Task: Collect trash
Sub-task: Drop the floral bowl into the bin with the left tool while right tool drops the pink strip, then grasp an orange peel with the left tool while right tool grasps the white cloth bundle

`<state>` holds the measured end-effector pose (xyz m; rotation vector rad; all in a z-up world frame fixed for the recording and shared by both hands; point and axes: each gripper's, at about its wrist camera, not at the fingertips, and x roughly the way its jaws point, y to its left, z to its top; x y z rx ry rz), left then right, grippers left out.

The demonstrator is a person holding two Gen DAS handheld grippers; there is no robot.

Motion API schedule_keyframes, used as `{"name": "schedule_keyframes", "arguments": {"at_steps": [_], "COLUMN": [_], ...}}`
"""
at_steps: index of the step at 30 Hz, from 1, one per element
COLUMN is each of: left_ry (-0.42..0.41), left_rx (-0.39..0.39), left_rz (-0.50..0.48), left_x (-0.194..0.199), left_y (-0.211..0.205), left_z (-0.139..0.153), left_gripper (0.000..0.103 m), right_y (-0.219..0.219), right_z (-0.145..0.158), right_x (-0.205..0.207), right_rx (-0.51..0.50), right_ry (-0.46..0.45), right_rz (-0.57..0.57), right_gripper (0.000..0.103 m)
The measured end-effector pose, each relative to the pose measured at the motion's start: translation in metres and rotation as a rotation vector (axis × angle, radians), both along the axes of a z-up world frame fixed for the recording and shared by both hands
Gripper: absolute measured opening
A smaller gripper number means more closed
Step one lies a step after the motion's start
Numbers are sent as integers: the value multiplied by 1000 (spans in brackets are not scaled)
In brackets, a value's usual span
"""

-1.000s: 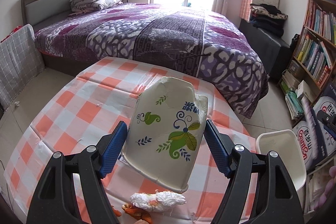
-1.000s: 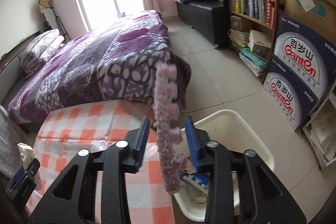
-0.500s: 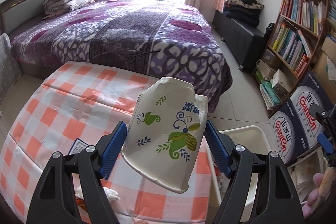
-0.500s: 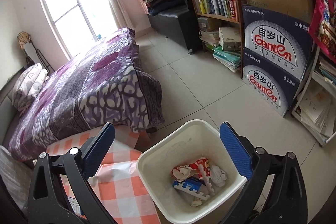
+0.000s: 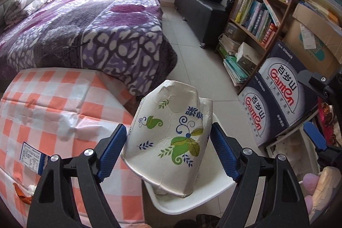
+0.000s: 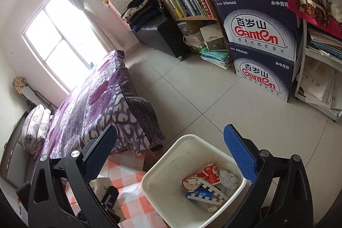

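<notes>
Our white plastic trash bin [image 6: 193,184] stands on the tiled floor just beside the table with the orange-and-white checked tablecloth [image 5: 57,112]. Inside the bin we see a red-and-white drink carton [image 6: 206,175], a blue-and-white carton [image 6: 197,193], a pale foam puzzle-mat strip [image 6: 212,190] lying across them, and crumpled white paper [image 6: 228,178]. The bin is only partly filled; much of its inner wall shows bare.

Our left gripper [image 5: 168,150] grasps a crushed paper cup [image 5: 168,138], its 2 blue pads pressed against the cup's sides. The cup is white, creased and dented, printed with green leaves, blue swirls and small blue characters. It hangs tilted, with its closed end towards the camera, above the rim of the bin [image 5: 192,204] and past the table's edge.

Our right gripper [image 6: 170,156] hangs above the bin with its fingers spread wide and nothing between them.

On the tablecloth, near the left gripper, lie a blue packet with a printed label [image 5: 32,156] and an orange scrap [image 5: 22,193]. Beyond are a bed with a purple patterned blanket [image 5: 89,31], a wooden bookshelf [image 5: 258,8] and 2 stacked Ganten water cartons [image 6: 259,50].
</notes>
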<state>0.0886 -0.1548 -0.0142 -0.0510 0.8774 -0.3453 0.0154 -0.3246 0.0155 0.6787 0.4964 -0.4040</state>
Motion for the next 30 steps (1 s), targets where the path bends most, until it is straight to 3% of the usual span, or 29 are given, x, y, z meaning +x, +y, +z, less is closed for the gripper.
{"name": "schedule_keyframes", "arguments": {"at_steps": [5, 12, 22, 30], "left_ry": [27, 17, 49, 129], "left_rx": [-16, 26, 126, 209], "left_rz": [-55, -35, 89, 220], "left_x": [-4, -6, -6, -16], "left_y": [-13, 9, 92, 180], "left_z": [-5, -11, -31, -55], "left_gripper": [87, 87, 87, 87], "right_y": [-2, 9, 69, 132], "right_z": [1, 0, -15, -32], "right_x": [-3, 3, 40, 65], "right_rx": [-4, -11, -72, -142], "right_ry": [-16, -11, 113, 223], "right_rz": [-15, 9, 213, 394], "right_gripper": [96, 96, 96, 96]}}
